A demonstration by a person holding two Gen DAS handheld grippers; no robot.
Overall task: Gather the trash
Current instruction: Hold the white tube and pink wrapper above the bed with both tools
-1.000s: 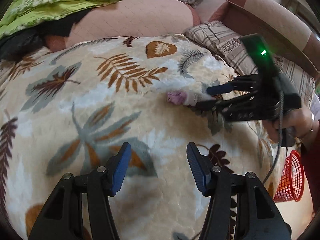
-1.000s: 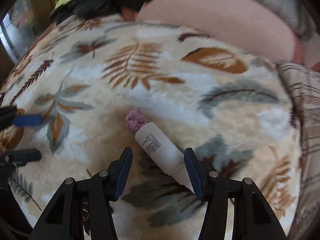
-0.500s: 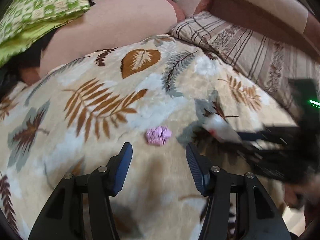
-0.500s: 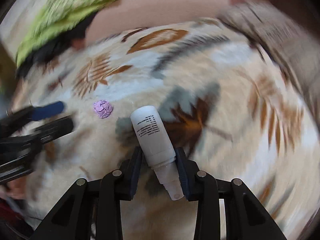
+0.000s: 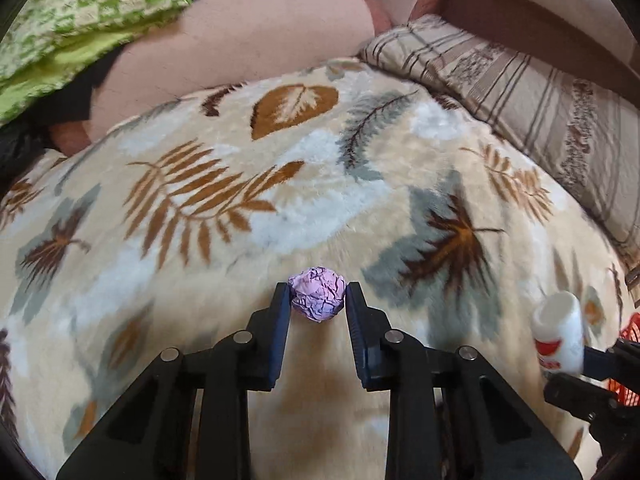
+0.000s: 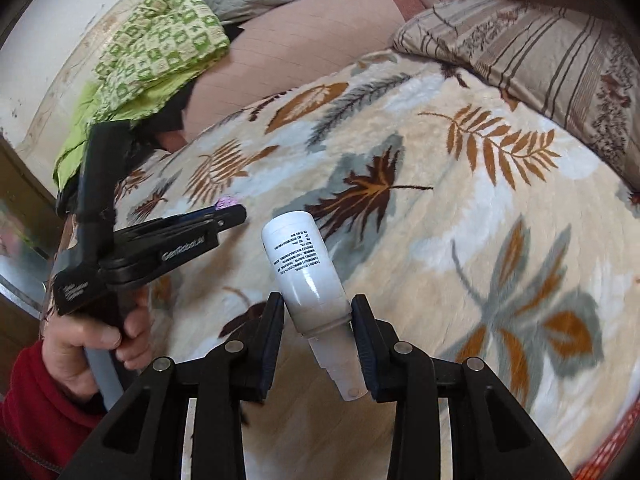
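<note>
A crumpled purple paper ball (image 5: pixel 317 294) lies on the leaf-patterned blanket (image 5: pixel 304 200), and my left gripper (image 5: pixel 317 300) is shut on it, a pad pressing each side. In the right wrist view the ball (image 6: pixel 226 201) barely shows behind the left gripper (image 6: pixel 230 211), which a hand (image 6: pixel 100 332) in a red sleeve holds. My right gripper (image 6: pixel 318 314) is shut on a white plastic bottle (image 6: pixel 304 268), gripped near its neck, base pointing away and raised off the blanket. The same bottle (image 5: pixel 558 336) and right gripper (image 5: pixel 576 372) appear at the right edge of the left wrist view.
A striped pillow (image 5: pixel 540 92) lies at the back right, a pink bolster (image 5: pixel 248 44) and a green checked cloth (image 5: pixel 80 20) at the back. Part of a red mesh basket (image 5: pixel 632 328) shows beyond the bed's right edge.
My left gripper moved forward to the purple ball and shut on it. My right gripper, shut on the bottle, lifted it off the blanket and carried it to the right.
</note>
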